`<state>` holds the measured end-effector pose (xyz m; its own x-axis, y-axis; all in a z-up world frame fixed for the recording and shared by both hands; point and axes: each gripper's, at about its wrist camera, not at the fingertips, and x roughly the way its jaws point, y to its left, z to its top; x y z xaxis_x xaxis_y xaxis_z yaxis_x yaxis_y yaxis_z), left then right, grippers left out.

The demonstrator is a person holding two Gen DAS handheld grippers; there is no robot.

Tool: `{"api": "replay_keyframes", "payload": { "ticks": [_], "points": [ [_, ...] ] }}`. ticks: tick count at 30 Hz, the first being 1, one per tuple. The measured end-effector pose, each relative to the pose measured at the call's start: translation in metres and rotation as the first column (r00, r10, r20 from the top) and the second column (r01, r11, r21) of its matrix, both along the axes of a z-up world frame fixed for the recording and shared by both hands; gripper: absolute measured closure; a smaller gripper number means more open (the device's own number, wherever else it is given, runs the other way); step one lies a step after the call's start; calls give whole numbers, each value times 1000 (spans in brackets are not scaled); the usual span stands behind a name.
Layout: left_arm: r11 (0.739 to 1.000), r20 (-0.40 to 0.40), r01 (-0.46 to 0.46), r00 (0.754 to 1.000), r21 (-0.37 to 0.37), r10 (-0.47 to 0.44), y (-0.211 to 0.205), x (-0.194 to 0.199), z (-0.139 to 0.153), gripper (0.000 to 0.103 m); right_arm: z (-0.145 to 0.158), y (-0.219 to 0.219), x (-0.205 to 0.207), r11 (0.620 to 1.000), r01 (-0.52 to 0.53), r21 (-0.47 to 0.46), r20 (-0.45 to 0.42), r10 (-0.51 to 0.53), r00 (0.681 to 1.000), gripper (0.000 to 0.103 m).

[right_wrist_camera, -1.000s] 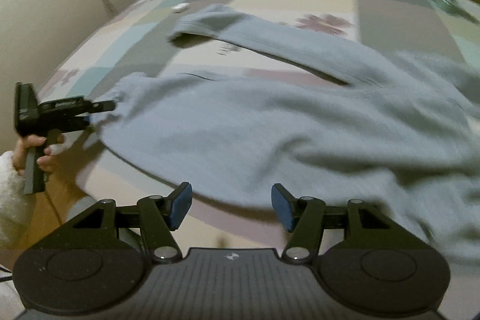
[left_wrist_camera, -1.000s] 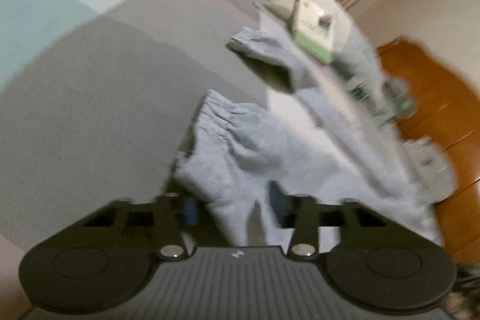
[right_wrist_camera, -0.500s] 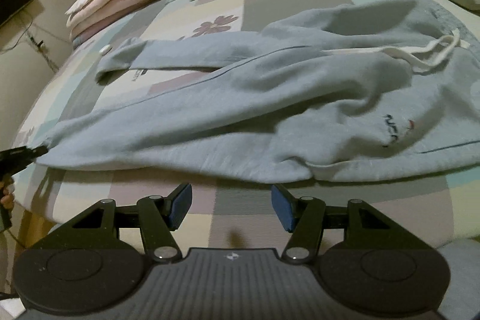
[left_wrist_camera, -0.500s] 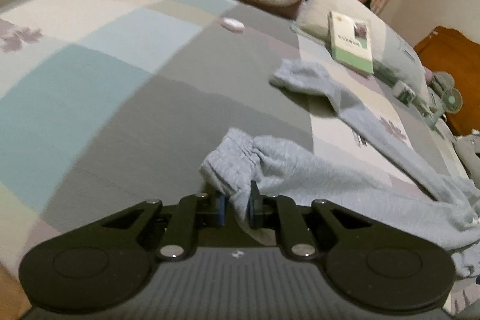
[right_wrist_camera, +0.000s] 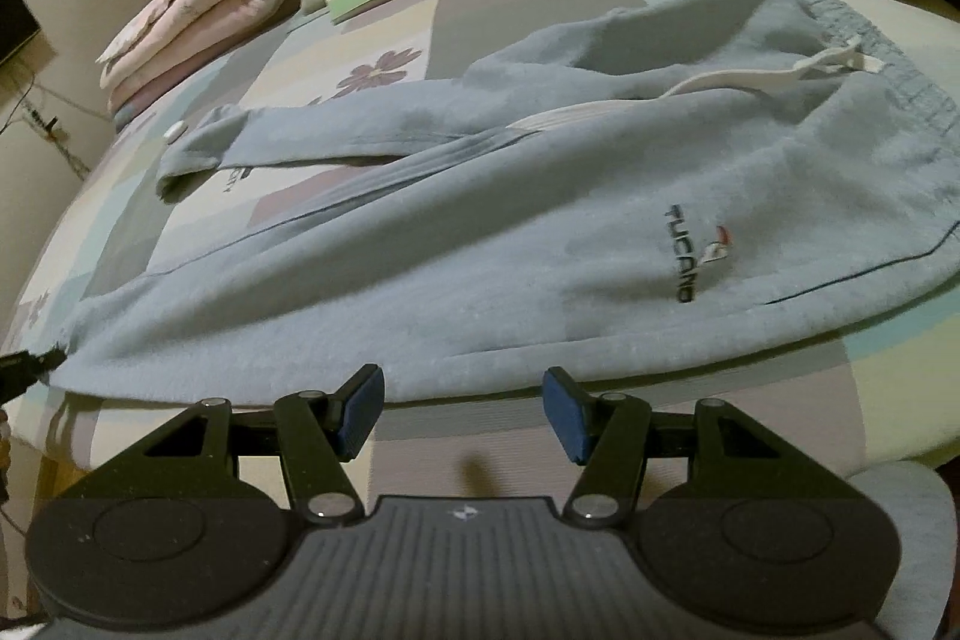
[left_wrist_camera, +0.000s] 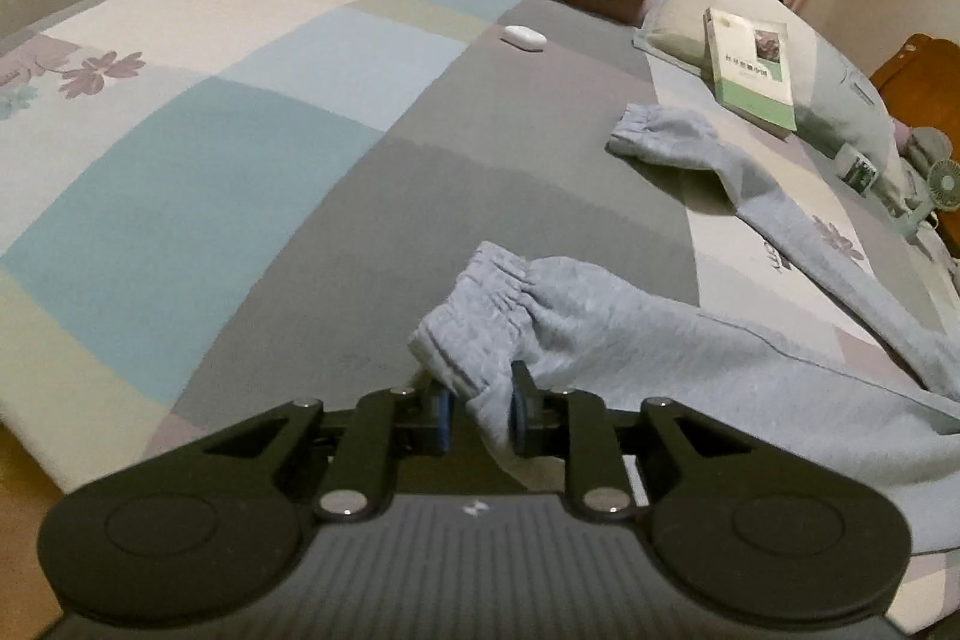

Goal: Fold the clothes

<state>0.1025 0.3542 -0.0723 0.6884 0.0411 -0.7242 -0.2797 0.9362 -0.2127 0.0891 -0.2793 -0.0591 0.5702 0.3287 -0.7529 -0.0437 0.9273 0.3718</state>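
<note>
Bedroom, patchwork bed (left_wrist_camera: 252, 172). Grey sweatpants (right_wrist_camera: 540, 232) lie spread flat mid-frame, no fold made yet; whole fold remains. Left hand-held gripper (left_wrist_camera: 478, 415), lower centre, jaws narrow and opening, ankle cuff (left_wrist_camera: 474, 328) between them. Right hand-held gripper (right_wrist_camera: 462, 409) wide, empty, just below the pants' near edge.
</note>
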Motion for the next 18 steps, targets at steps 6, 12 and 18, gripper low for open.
{"api": "replay_keyframes", "payload": {
  "ticks": [6,12,18],
  "points": [
    [994,-14,-16,1000,113,17,-5,-10,11,62,-8,-23,-1,997,71,36,-22,-70,997,39],
    [975,-17,13,1000,222,-9,-22,-20,27,60,-15,-54,-6,983,162,84,-36,-159,987,39],
    [908,-31,233,971,349,-237,-95,-24,40,48,-10,-51,-8,993,114,5,13,-114,993,39]
  ]
}}
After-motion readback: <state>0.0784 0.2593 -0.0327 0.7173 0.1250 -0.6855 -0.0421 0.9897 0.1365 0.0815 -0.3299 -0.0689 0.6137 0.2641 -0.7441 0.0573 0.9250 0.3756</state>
